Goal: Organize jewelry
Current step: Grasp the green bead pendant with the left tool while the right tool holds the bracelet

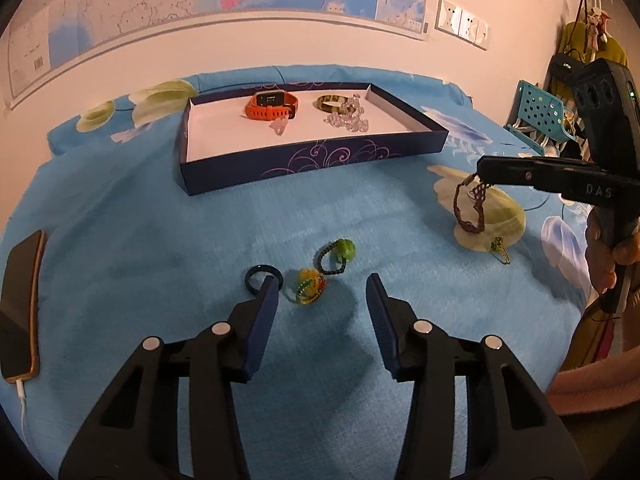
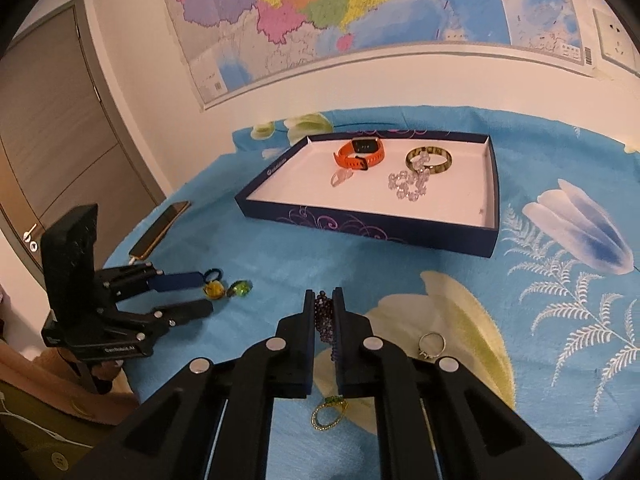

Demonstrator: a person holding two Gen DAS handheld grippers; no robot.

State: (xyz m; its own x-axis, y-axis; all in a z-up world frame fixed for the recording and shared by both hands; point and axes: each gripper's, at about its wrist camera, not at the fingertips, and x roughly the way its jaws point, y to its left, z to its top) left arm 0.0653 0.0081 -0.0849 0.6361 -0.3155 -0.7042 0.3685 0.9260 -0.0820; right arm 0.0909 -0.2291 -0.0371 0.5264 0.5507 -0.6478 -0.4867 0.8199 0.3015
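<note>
A: Status on the claws?

B: Right gripper (image 2: pixel 324 293) is clenched on the bracelet (image 2: pixel 325 318), a purple beaded loop. In the left view it hangs from the tips above the sheet (image 1: pixel 160 248). Left gripper (image 1: pixel 324 286) is released, jaws wide, low over the yellow charm (image 1: pixel 309 288).

A: How does the bracelet handle?

B: My guess: light, limp, beads a bit slippery. It droops and will swing. The grip is on one side of the loop, and that looks enough. Move it slowly or it snags.

A: Where does it go?

B: Tray (image 2: pixel 372 226), presumably. It sits well apart, toward the wall. Inside are a watch (image 2: pixel 360 154), a bangle (image 2: pixel 429 160) and crystal beads (image 2: pixel 408 185). The near half of the floor is bare.

A: Obstacles?

B: The tray's near wall: the dangling loop must clear it. Loose on the sheet are a dark ring (image 1: pixel 260 276) touching the left finger tip, a green charm (image 1: pixel 338 256) just beside the yellow one, a gold chain ring (image 2: pixel 329 414) under the right gripper, and a silver ring (image 2: pixel 431 345) beside it. The phone (image 1: pixel 22 304) is at the left edge, out of the way.

A: Risk for the left?

B: The charms are small and close together, so it could grab two.
</note>
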